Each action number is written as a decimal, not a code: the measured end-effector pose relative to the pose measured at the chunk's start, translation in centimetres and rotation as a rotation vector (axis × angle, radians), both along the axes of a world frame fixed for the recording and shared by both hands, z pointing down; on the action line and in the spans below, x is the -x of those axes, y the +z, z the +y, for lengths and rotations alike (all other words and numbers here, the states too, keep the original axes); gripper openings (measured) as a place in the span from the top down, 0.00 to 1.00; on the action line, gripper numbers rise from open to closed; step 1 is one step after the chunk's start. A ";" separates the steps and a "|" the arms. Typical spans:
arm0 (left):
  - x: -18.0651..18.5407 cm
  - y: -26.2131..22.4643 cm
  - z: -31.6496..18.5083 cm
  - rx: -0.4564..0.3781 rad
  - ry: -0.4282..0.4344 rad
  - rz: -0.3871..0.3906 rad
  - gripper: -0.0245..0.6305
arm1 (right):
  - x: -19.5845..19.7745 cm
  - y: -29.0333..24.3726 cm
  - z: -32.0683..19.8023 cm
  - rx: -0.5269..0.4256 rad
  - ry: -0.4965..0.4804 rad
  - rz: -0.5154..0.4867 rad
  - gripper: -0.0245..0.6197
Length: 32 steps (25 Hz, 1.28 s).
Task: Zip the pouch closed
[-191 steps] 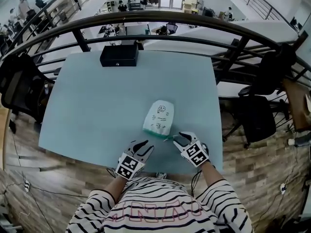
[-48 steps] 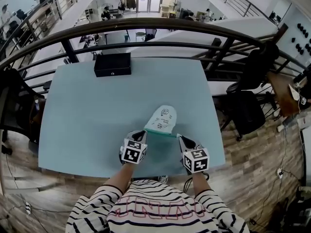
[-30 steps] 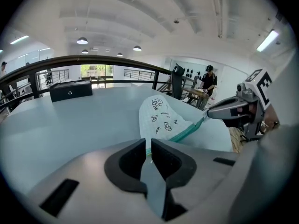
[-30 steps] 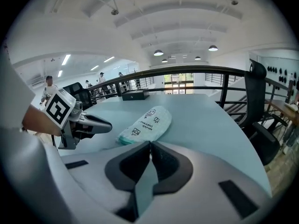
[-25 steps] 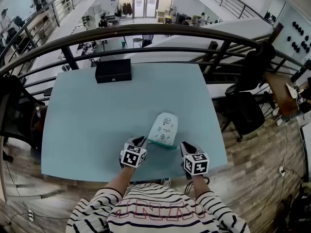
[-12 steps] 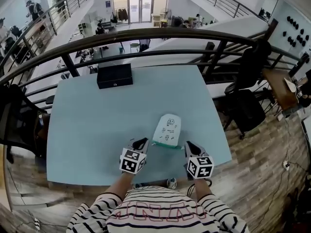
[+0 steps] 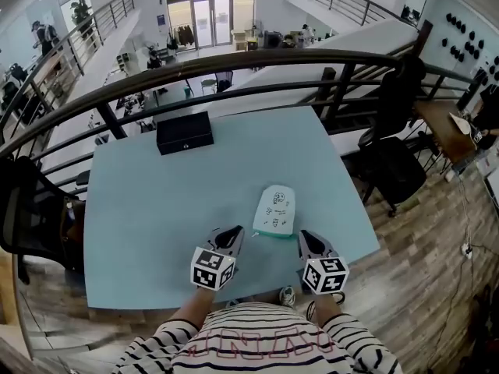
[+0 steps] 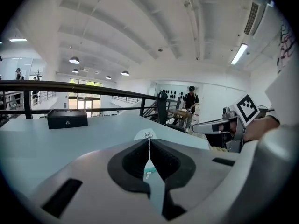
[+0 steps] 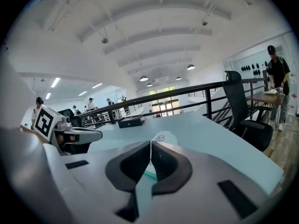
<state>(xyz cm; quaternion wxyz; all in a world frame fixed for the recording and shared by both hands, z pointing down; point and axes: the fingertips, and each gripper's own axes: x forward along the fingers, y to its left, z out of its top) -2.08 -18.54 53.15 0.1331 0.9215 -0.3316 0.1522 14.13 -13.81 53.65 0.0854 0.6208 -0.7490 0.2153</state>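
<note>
Two closed, empty tools, left gripper (image 7: 232,233) and right gripper (image 7: 306,237), flank the white printed fabric pouch (image 7: 276,208); withdrawing without snagging its teal zip edge (image 7: 270,231) seems wise.

Inventory taken | desk (image 7: 148,201): 1 is listed | pouch (image 7: 275,210): 1 is listed | black box (image 7: 185,132): 1 is listed | grippers: 2 are listed, left gripper (image 7: 231,234) and right gripper (image 7: 306,239) | railing (image 7: 234,62): 1 is listed
</note>
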 end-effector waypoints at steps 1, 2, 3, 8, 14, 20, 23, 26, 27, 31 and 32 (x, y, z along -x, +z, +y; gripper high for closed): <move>0.0 -0.4 0.2 -0.007 0.012 0.006 0.92 | 0.4 -0.2 0.1 -0.004 0.001 -0.003 0.92; 0.1 -0.7 0.4 -0.016 0.026 0.010 0.92 | 0.7 -0.3 0.3 -0.010 0.001 -0.005 0.92; 0.1 -1.0 0.6 -0.025 0.039 0.012 0.92 | 1.1 -0.5 0.4 -0.016 0.003 -0.006 0.92; 0.8 -2.3 1.9 -0.046 0.079 0.039 0.92 | 2.3 -1.3 1.3 -0.038 0.026 -0.016 0.92; 2.1 -3.4 2.6 -0.082 0.101 0.056 0.92 | 3.9 -2.3 2.4 -0.067 0.051 -0.041 0.92; 2.7 -3.9 3.4 -0.100 0.132 0.061 0.92 | 5.1 -3.0 3.6 -0.087 0.072 -0.042 0.92; 3.0 -4.0 3.8 -0.107 0.146 0.055 0.93 | 5.6 -3.2 4.2 -0.091 0.085 -0.038 0.92; 3.3 -4.3 4.1 -0.117 0.156 0.056 0.93 | 6.0 -3.1 4.7 -0.090 0.093 -0.035 0.92; 3.4 -4.3 4.2 -0.119 0.158 0.057 0.93 | 6.2 -3.1 4.9 -0.089 0.095 -0.035 0.92; 3.7 -4.3 4.8 -0.121 0.166 0.055 0.93 | 6.5 -2.9 5.5 -0.089 0.105 -0.027 0.92; 3.8 -4.2 4.9 -0.121 0.168 0.053 0.93 | 6.6 -2.9 5.6 -0.090 0.108 -0.025 0.92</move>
